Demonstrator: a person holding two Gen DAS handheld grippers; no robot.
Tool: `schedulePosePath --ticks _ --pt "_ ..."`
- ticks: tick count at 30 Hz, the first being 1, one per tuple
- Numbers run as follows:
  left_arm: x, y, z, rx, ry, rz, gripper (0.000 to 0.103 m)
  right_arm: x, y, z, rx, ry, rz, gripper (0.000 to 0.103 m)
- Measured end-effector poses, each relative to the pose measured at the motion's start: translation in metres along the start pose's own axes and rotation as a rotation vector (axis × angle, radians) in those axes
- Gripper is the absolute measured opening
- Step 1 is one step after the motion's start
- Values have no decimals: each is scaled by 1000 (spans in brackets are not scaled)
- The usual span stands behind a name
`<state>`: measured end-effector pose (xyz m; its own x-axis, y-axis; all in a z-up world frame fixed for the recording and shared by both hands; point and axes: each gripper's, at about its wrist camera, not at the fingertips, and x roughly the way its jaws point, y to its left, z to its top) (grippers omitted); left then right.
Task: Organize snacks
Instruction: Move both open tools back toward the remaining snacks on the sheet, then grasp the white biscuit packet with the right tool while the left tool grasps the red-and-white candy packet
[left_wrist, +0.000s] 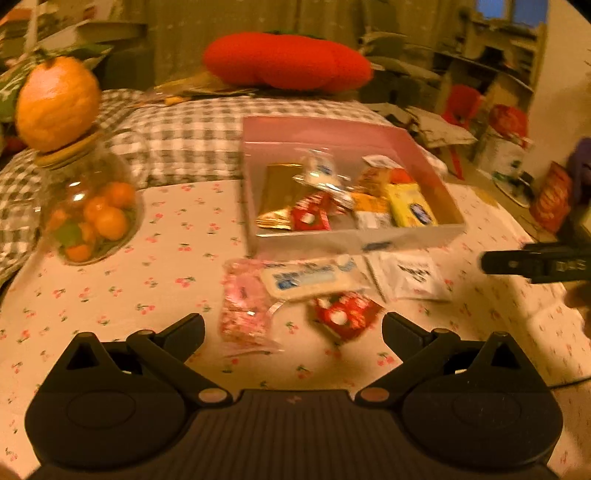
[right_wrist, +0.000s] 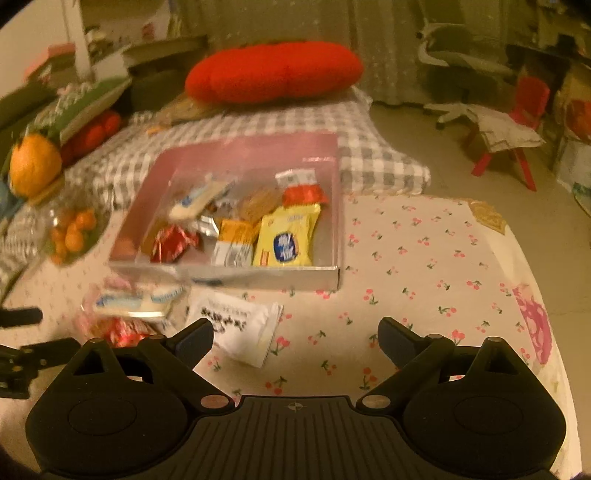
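Both matte-black grippers, left (left_wrist: 293, 330) and right (right_wrist: 295, 334), gape empty above crinkly packets (left_wrist: 314, 280) before the pink box (left_wrist: 332, 129).

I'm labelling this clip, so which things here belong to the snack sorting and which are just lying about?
Job:
pink box
yellow packet, already in the box
white sachet
red wrapper
pink packet
long white packet
left gripper and right gripper, both open and empty

Lying about:
glass jar
orange
red cushion
checked cushion

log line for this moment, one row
left tongs: open, empty | right tongs: open, empty | clear pink-lined snack box: part filled | white printed sachet: on table
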<state>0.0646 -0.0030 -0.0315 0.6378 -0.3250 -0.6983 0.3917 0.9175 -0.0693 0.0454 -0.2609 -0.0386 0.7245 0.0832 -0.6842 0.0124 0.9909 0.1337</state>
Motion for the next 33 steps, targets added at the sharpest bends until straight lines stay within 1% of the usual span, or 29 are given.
schedulePosePath --ticks 2,4,5,9,14,16,17,21,26,28,30,31,33 --pt "1 -7 -2 31 -8 -28 101 6 2 -2 -28 8 -10 97" --pt "2 -14 -4 56 -21 -40 94 11 2 -3 -39 16 -14 97" --pt "4 -17 -4 70 -23 -44 93 13 1 -3 -35 19 -14 97" --pt "14 -29 -5 103 -14 -71 83 22 -3 -3 5 33 11 97" --pt "27 -34 -6 90 -11 -75 71 34 -7 -2 73 43 45 97" --pt "31 -35 -6 85 -14 -69 60 39 -6 -2 93 51 60 97" --pt "34 -36 -6 82 -15 -62 57 41 -5 -2 102 57 68 97" --pt "37 -34 -5 63 -24 -51 43 47 1 0 133 68 98 97" --pt "36 -29 -4 36 -14 -70 38 57 9 1 172 76 122 97" --pt "34 -27 -5 26 -6 -80 36 63 14 0 148 88 107 97" --pt "32 -25 -6 9 8 -90 35 67 19 -2 124 82 79 97" --pt "30 -24 -8 8 15 -89 32 69 21 -2 115 82 72 97" --pt "29 -22 -11 19 31 -88 32 70 24 -2 97 77 73 97"
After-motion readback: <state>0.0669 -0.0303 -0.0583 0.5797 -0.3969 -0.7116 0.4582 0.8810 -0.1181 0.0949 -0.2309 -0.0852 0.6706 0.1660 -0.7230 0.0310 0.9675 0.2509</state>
